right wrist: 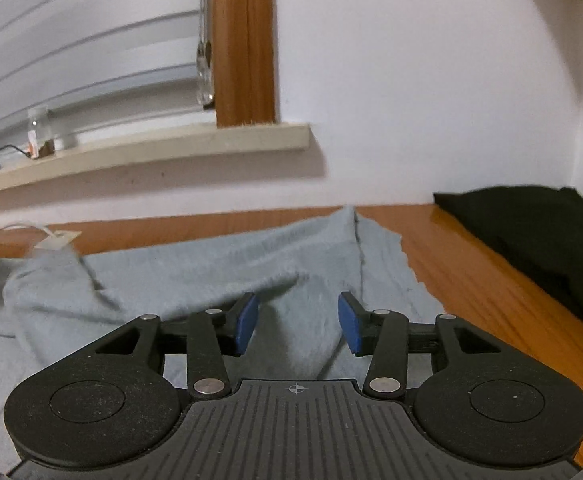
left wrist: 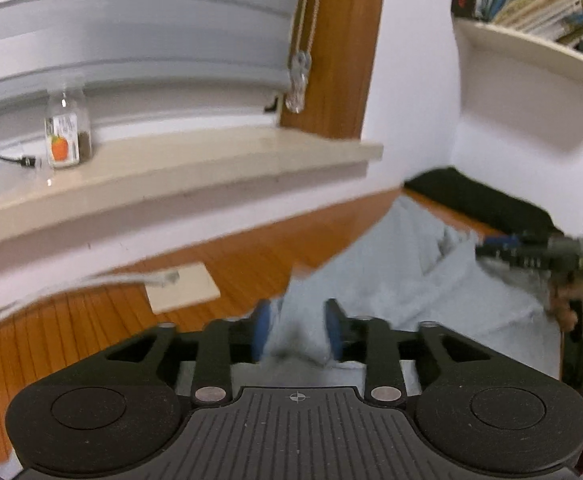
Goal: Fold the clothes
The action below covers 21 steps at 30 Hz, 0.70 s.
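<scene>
A light blue garment (right wrist: 219, 268) lies rumpled on the wooden table (right wrist: 471, 280). In the left wrist view my left gripper (left wrist: 297, 330) has its blue pads closed on a raised fold of this garment (left wrist: 391, 272). The right gripper (left wrist: 531, 254) and the hand holding it show at that view's right edge, over the cloth. In the right wrist view my right gripper (right wrist: 297, 322) hovers just over the garment with its blue pads (right wrist: 247, 322) wide apart and nothing between them.
A black folded cloth (right wrist: 531, 232) lies at the table's far right by the wall. A window sill (left wrist: 171, 176) holds a glass jar (left wrist: 67, 132) and a cable. A pale flat board (left wrist: 183, 288) lies on the table. A bookshelf (left wrist: 531, 40) hangs above.
</scene>
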Each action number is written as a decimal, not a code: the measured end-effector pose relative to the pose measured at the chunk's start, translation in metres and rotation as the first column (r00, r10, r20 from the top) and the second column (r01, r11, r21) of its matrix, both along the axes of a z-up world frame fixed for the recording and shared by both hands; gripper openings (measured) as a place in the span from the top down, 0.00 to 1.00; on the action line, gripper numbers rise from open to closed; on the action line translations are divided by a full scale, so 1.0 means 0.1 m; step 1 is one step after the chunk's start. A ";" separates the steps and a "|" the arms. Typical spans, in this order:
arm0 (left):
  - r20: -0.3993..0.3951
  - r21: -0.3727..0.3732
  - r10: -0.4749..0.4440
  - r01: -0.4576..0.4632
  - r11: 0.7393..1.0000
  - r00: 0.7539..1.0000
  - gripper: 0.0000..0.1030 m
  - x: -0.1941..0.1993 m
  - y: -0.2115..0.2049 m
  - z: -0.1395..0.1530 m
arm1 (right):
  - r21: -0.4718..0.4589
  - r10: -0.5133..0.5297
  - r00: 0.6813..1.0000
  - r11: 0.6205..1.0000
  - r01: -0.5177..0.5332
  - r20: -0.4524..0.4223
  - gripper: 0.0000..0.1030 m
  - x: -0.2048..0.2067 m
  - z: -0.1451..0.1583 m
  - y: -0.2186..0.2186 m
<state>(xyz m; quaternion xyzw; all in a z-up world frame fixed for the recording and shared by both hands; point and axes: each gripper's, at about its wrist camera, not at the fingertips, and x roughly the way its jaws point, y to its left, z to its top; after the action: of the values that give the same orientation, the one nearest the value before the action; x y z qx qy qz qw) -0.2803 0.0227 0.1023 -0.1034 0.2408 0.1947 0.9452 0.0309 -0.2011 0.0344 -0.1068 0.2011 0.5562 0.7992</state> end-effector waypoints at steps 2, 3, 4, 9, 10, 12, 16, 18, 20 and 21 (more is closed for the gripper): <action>-0.011 0.017 -0.006 0.006 1.000 1.000 0.50 0.11 0.02 0.03 | -0.009 0.010 1.000 1.000 -0.010 -0.013 0.52 0.01 -0.02 0.01; -0.024 0.015 -0.013 0.014 1.000 1.000 0.46 0.19 0.04 0.03 | -0.019 0.008 1.000 1.000 -0.008 -0.008 0.52 0.00 -0.03 0.03; -0.043 0.009 -0.023 0.024 1.000 0.999 0.39 0.29 0.07 0.00 | -0.029 0.005 1.000 1.000 -0.005 -0.003 0.52 -0.01 -0.04 0.05; -0.154 -0.039 -0.065 0.060 0.997 0.986 0.37 0.70 0.17 -0.27 | -0.031 -0.004 0.999 1.000 0.005 0.032 0.51 -0.07 -0.05 0.04; -0.172 -0.042 -0.070 0.064 0.997 0.983 0.37 0.75 0.17 -0.32 | -0.023 -0.010 1.000 1.000 0.011 0.029 0.51 -0.06 -0.04 0.02; -0.195 -0.043 -0.084 0.077 0.996 0.977 0.41 0.82 0.15 -0.42 | -0.011 -0.016 1.000 1.000 0.016 0.020 0.50 -0.05 -0.04 0.00; -0.193 -0.034 -0.105 0.101 0.994 0.976 0.57 0.83 0.09 -0.49 | 0.003 -0.014 1.000 1.000 0.014 0.006 0.50 -0.03 -0.04 0.00; -0.185 -0.039 -0.120 0.115 0.993 0.975 0.91 0.82 0.08 -0.49 | 0.015 -0.019 1.000 1.000 0.019 0.003 0.50 -0.02 -0.04 -0.02; -0.168 -0.021 -0.109 0.107 0.994 0.980 0.92 0.74 0.04 -0.44 | 0.033 -0.027 1.000 0.999 0.027 -0.002 0.50 -0.01 -0.04 -0.04; -0.158 -0.009 -0.101 0.100 0.995 0.982 0.92 0.69 0.01 -0.40 | 0.044 -0.033 0.999 0.998 0.033 -0.005 0.50 0.00 -0.03 -0.06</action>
<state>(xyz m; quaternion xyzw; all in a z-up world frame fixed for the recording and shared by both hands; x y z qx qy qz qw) -0.2112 0.0237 0.0620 -0.0759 0.3200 0.1542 0.9317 0.0310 -0.2069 0.0310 -0.0845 0.1924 0.5476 0.8100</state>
